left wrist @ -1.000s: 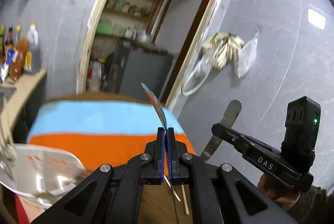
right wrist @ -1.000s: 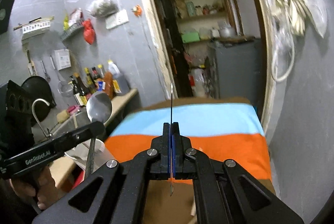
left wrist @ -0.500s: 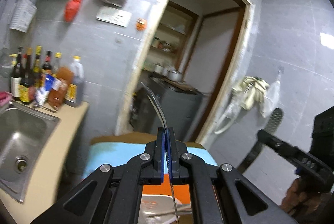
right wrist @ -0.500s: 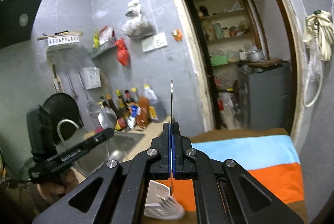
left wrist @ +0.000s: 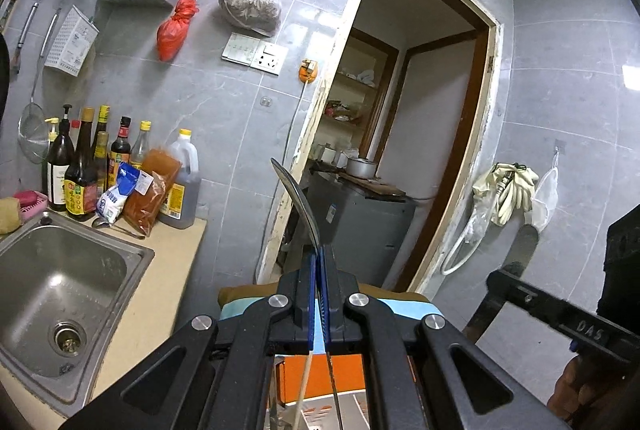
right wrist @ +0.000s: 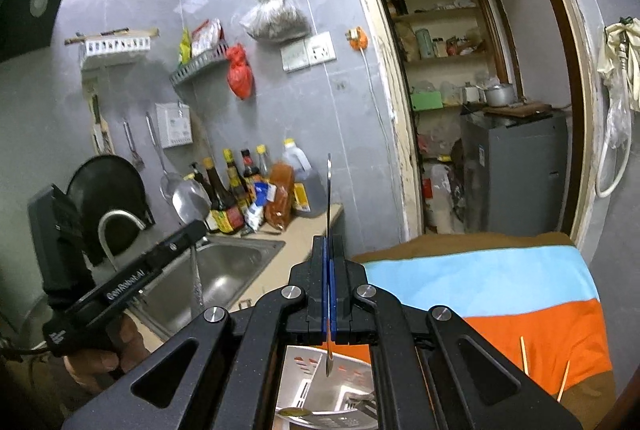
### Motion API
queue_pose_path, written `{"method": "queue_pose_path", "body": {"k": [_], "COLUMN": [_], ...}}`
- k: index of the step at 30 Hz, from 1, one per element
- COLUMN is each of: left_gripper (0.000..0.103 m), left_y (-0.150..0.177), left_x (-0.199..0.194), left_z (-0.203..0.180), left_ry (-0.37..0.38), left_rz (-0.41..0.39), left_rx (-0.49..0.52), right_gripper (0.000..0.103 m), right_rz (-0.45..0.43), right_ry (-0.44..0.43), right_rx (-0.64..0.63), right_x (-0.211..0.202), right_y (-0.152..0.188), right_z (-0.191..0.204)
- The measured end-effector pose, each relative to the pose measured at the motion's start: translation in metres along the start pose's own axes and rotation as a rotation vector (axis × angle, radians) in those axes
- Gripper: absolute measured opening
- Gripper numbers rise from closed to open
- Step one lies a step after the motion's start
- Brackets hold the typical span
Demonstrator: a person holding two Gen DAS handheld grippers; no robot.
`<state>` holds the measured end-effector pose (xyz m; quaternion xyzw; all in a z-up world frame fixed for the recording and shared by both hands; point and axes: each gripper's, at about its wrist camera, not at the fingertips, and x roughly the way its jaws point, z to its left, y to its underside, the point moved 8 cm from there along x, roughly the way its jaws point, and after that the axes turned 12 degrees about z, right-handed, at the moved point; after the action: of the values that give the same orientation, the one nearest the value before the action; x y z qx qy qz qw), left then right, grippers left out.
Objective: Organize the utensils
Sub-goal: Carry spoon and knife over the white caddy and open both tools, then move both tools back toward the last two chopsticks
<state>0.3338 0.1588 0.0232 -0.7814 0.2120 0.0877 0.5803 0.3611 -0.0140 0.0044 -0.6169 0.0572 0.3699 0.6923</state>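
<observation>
Above the white utensil basket [right wrist: 320,382] on the striped cloth [right wrist: 500,294], we clamp a spoon [left wrist: 298,201] in our left gripper [left wrist: 319,304] and a thin metal utensil [right wrist: 329,189], seen edge-on, in our right gripper [right wrist: 329,294].

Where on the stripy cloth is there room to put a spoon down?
The light blue stripe of the cloth is bare, as is the orange stripe between the white basket and the chopsticks. The basket already holds utensils, and the counter corner beside the sink is crowded with bottles.
</observation>
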Motion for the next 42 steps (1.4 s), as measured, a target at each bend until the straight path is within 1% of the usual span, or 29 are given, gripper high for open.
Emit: {"method": "queue_pose_path", "body": {"k": [4,8,13,20,27,28,31,32,36,38,39,40,41,42], "left_gripper": [0.003,0.003,0.003,0.003,0.004,0.008,0.032,0.035,0.037,0.048,0.050,0.052,0.054,0.055], "left_y": [0.009,0.021,0.035,0.046,0.054,0.055,0.055,0.055,0.051,0.048,0.046,0.043,0.041,0.040], "left_x": [0.006,0.018,0.028,0.034,0.034,0.034,0.029,0.027,0.021,0.016,0.013,0.010,0.009,0.007], "left_z": [0.006,0.011,0.015,0.013,0.012,0.012,0.014,0.015,0.013,0.010,0.008,0.005,0.003,0.000], "left_ry": [0.007,0.017,0.005,0.007,-0.006,-0.007,-0.001,0.000,-0.020,-0.025,-0.030,-0.036,-0.040,-0.047], "left_rz": [-0.001,0.021,0.040,0.063,0.105,0.112,0.119,0.114,0.113,0.109,0.104,0.097,0.096,0.096], "left_rx": [-0.001,-0.014,-0.012,0.013,0.030,0.028,0.019,0.010,0.011,0.017,0.019,0.020,0.022,0.028], "right_gripper": [0.001,0.001,0.001,0.001,0.002,0.002,0.002,0.002,0.003,0.003,0.003,0.009,0.022,0.031], "right_rz": [0.026,0.046,0.078,0.114,0.138,0.136,0.122,0.117,0.086,0.068,0.061,0.050,0.040,0.026], "right_ry": [0.025,0.040,0.048,0.049,0.042,0.041,0.040,0.040,0.056,0.074,0.084,0.098,0.107,0.115], "right_rx": [0.017,0.035,0.046,0.054,0.072,0.071,0.067,0.066,0.074,0.076,0.075,0.073,0.073,0.074], "right_x": [0.015,0.027,0.039,0.048,0.052,0.051,0.046,0.044,0.030,0.021,0.016,0.010,0.004,-0.003], "right_y": [0.014,0.025,0.038,0.049,0.052,0.052,0.049,0.048,0.042,0.038,0.036,0.034,0.032,0.030], "right_z": [-0.003,-0.007,-0.006,-0.006,-0.009,-0.008,-0.007,-0.008,-0.012,-0.016,-0.018,-0.021,-0.023,-0.026]}}
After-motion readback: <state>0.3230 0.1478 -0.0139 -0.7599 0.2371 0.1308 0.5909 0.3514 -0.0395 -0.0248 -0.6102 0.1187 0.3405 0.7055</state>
